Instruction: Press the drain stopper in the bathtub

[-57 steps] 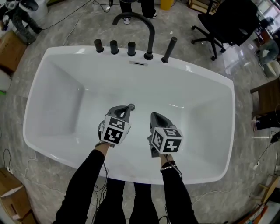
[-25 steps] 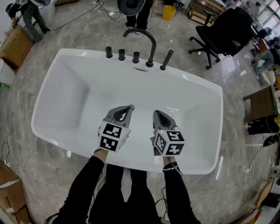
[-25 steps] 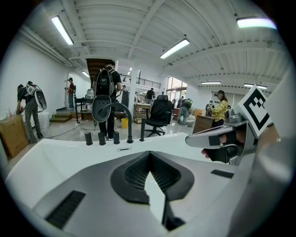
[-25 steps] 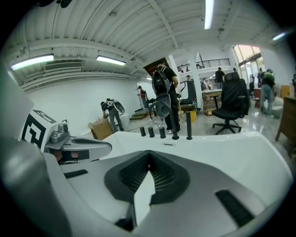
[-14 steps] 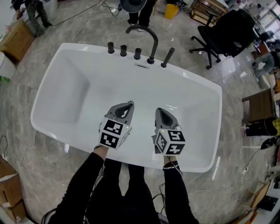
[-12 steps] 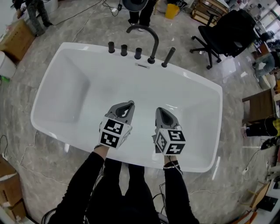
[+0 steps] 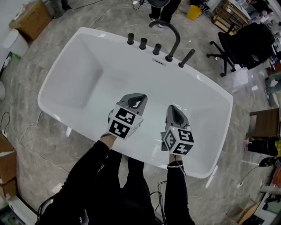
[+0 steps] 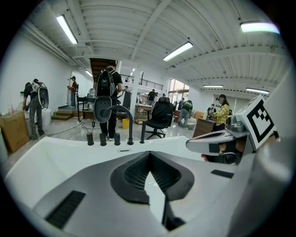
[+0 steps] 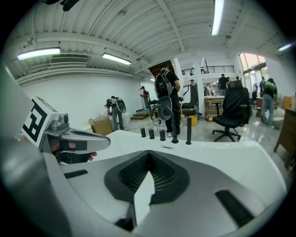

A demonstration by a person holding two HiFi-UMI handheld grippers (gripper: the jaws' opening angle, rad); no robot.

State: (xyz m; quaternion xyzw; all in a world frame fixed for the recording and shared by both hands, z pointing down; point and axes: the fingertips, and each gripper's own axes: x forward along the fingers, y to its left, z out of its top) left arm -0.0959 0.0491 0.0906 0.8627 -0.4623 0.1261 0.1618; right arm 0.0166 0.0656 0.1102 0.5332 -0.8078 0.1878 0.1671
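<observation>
The white bathtub (image 7: pixel 83 70) fills the head view. I cannot see the drain stopper in any view; the tub floor under the grippers is hidden. My left gripper (image 7: pixel 141 98) hangs above the tub's middle, jaws shut to a point with nothing in them. Just to its right, my right gripper (image 7: pixel 172 107) is also shut and empty, level with the left one. In the left gripper view the shut left gripper (image 8: pixel 149 156) points at the far rim, and the right gripper (image 8: pixel 217 141) shows beside it. The right gripper view shows the right gripper (image 9: pixel 149 157) closed and the left gripper (image 9: pixel 78 138) alongside.
A black arched faucet (image 7: pixel 171 35), three black knobs (image 7: pixel 143 43) and a hand shower (image 7: pixel 186 57) stand on the far rim. Beyond are an office chair (image 7: pixel 246 41), a person's legs (image 7: pixel 162 6), cardboard boxes (image 7: pixel 30 17) and floor cables.
Both grippers have lifted from near the tub floor, where the stopper showed at the left gripper's tip, back toward the front rim. The head view has pulled back and turned. Jaws stayed shut.
</observation>
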